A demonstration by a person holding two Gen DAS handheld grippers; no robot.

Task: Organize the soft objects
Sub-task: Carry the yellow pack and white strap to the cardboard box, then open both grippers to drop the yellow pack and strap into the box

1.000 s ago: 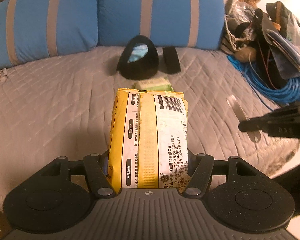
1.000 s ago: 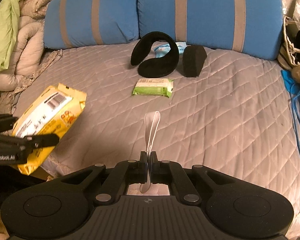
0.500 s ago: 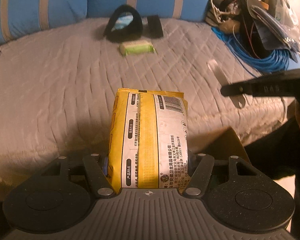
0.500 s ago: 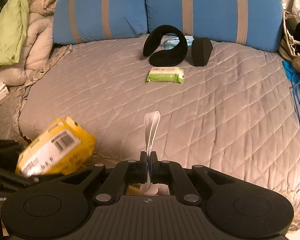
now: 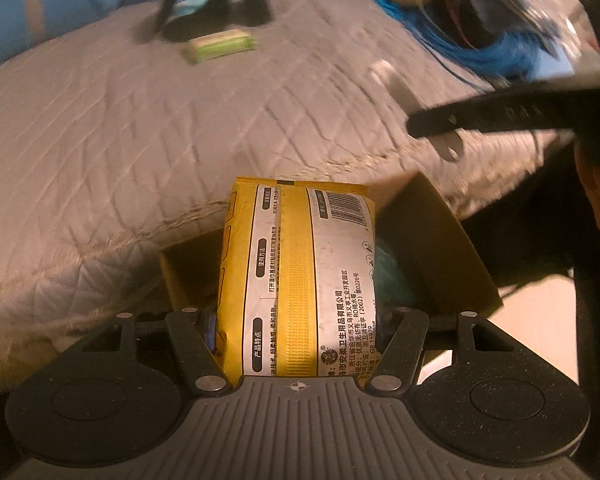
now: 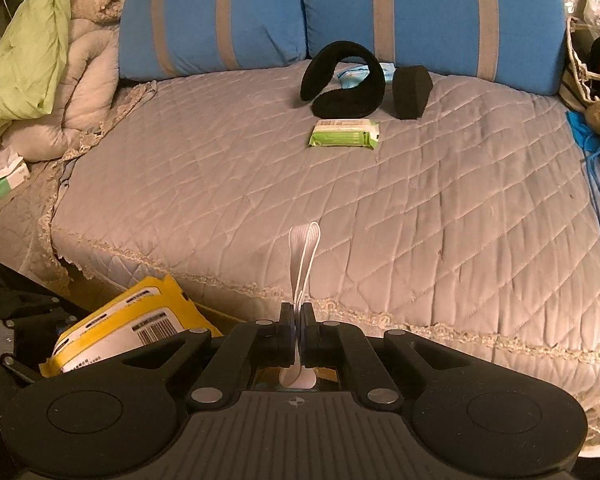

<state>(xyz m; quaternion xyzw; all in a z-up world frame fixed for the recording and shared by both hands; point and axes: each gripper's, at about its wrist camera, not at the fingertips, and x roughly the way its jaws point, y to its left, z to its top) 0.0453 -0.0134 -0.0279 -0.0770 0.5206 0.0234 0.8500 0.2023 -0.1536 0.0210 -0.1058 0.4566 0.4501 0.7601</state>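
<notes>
- Now the left claw (image 5: 296, 356) is clamped on the yellow-and-white plastic pack of wet wipes (image 5: 300, 280), its jaws pressing the two long sides, just as they did a second ago.
- What has changed is where the pack hangs: a second ago it sat over the grey quilted bed (image 5: 140, 120), and now it is past the bed's lace-trimmed edge, tilted down over the open brown cardboard box (image 5: 432, 240) that stands on the floor against the bed.
- From the right wrist view the same pack (image 6: 116, 336) shows low at the left, below the mattress edge, beside the box rim.
- A teal crumpled soft thing (image 5: 392, 276) already lies inside the box, just to the right of the pack.
- Meanwhile the right claw (image 6: 300, 320) is shut on a thin white plastic strip (image 6: 304, 256) that sticks up between its jaws, and it has drawn back from the bed as well.
- For the task, this reads as the carry being nearly over: the pack looks ready to be let go into the box.
- Left on the bed are the small green-and-white wipes packet (image 6: 344, 134), the black fleece earmuffs (image 6: 340, 80) and a light blue packet (image 6: 354, 74) behind them, near the blue striped cushions (image 6: 420, 12).
- Those would likely be fetched next.
</notes>
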